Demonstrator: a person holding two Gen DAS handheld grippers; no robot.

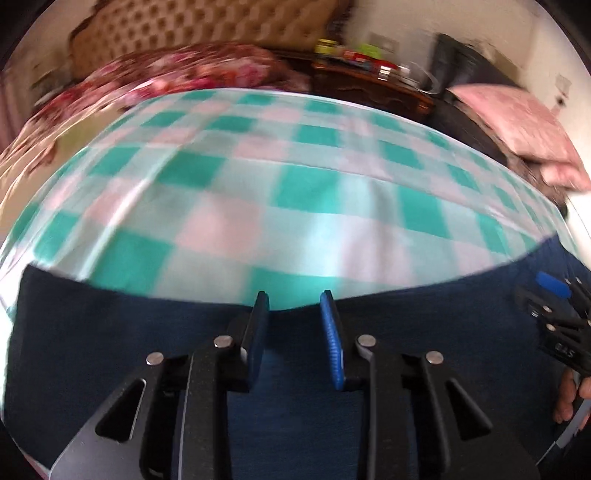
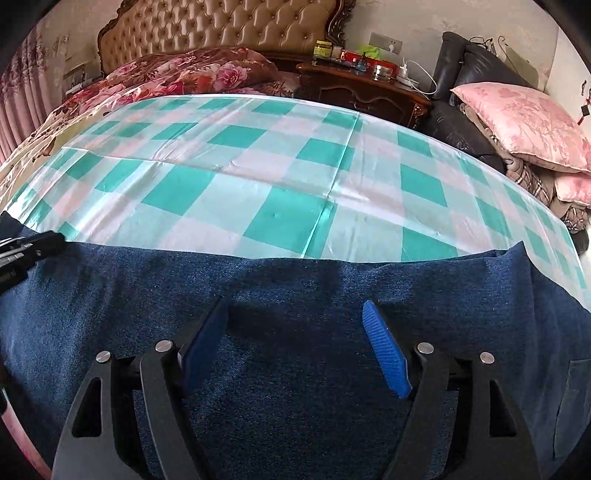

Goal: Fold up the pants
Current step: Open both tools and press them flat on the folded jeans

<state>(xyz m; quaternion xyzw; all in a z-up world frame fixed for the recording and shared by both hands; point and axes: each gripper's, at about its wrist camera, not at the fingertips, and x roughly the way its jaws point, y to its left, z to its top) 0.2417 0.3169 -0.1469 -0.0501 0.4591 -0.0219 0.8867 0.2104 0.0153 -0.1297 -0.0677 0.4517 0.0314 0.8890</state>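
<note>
My left wrist camera is looking forward along my left gripper (image 1: 295, 306) from low and close over the pants (image 1: 110, 332), facing the headboard (image 1: 192, 29); its picture is blurring. My right wrist camera is sitting just as low behind my right gripper (image 2: 295, 317), facing the same way. Both are sharing the checked sheet (image 2: 258, 177), the nightstand (image 2: 354, 85) and the pink pillow (image 2: 524, 118), and each is catching the other gripper at its edge.

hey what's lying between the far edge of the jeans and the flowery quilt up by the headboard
Only bare checked sheet lies between the jeans and the floral quilt; nothing rests on it. The right wrist view shows this most sharply.
</note>
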